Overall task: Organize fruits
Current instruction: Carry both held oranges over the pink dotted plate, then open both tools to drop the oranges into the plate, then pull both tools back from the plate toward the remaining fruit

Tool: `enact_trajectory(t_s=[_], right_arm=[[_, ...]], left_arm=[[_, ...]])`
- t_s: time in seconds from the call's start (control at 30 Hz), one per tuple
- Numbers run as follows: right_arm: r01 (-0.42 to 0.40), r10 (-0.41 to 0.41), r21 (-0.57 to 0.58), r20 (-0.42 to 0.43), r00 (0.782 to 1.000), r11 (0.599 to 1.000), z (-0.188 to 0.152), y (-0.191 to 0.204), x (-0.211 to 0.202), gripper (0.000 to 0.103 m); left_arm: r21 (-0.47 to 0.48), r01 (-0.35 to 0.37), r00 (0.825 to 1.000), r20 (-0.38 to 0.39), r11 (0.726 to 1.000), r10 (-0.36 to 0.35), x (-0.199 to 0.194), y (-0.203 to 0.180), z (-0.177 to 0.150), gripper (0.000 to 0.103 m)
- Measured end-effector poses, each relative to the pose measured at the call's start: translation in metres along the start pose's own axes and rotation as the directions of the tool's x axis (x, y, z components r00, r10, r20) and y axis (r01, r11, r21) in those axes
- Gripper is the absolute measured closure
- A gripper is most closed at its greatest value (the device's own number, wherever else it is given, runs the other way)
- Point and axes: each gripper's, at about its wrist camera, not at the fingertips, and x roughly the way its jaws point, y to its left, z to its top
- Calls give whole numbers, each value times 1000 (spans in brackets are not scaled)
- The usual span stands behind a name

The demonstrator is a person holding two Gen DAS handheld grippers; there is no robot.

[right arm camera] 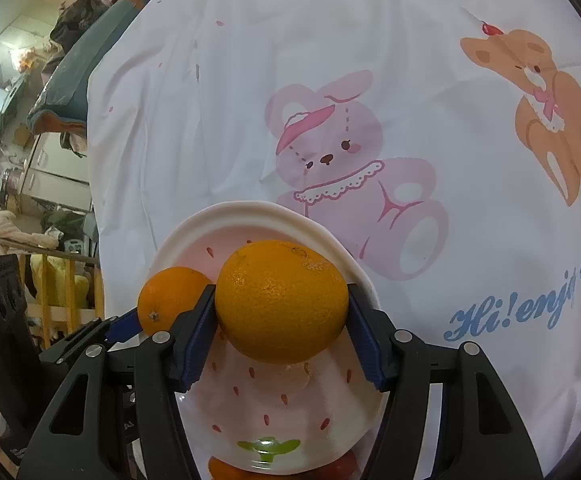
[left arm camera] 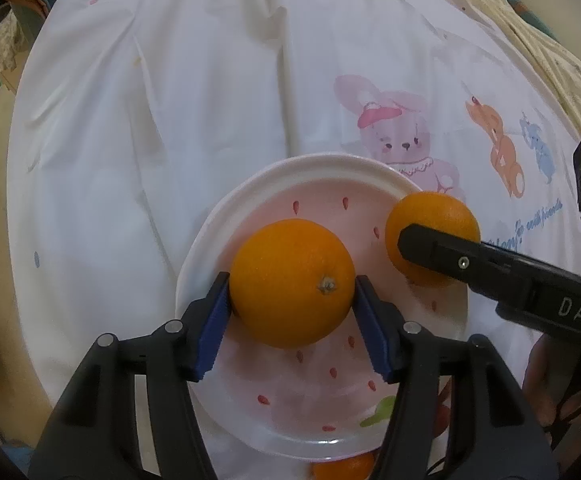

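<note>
Over the round white plate with pink centre & red seed marks [left arm camera: 210, 232], both grippers hold fruit. Left gripper [left arm camera: 292, 284] pinches a big round orange w/ stem scar facing up [left arm camera: 290, 282] between its blue pads [left arm camera: 214, 320], low over the plate's middle; whether it rests on the plate or hangs just above, can't tell. Right gripper [right arm camera: 281, 304] clamps a second round orange [right arm camera: 280, 300] the same way, above the plate's right side by the rim; in the left view that one [left arm camera: 430, 216] sits half behind the right gripper's black finger. Right view also shows the left's orange [right arm camera: 170, 296] beside it, the two close, prob. not touching.

Why like this: plate looks like the collection spot, so both fruits are likely being brought in together, one per side so they don't knock. Pads grip across the widest part, sensible for a round, firm thing that'd roll if let go on a tilt.

Count: 2 grippers, 1 plate, 2 oranges in grip. More orange fruit peeks from under the plate's near edge [left arm camera: 342, 468]; right view shows an orange bit there plus a redder bit, number unclear. All on a white cartoon-bear cloth [left arm camera: 170, 120], covering a bed or tabletop, can't say which.

Judgement: setting-down not done yet for either held fruit.
</note>
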Motion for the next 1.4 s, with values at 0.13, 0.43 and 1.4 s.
enact_trajectory(t_s=[0.13,0.43,1.4], right_arm=[[1,-1,-4,1,1000,1000,1,0,-1,38],[-14,14,14,19,1000,1000,3,-3,-6,31],[4,-3,-5,231,973,1000,-41,3,-112,25]], left_arm=[[19,-18,1000,21,1000,17,-4,-1,-2,23],[10,-17,999,35,1000,17,-7,-1,1,19],[0,-10,981,196,1000,10,-89,-3,-41,19]])
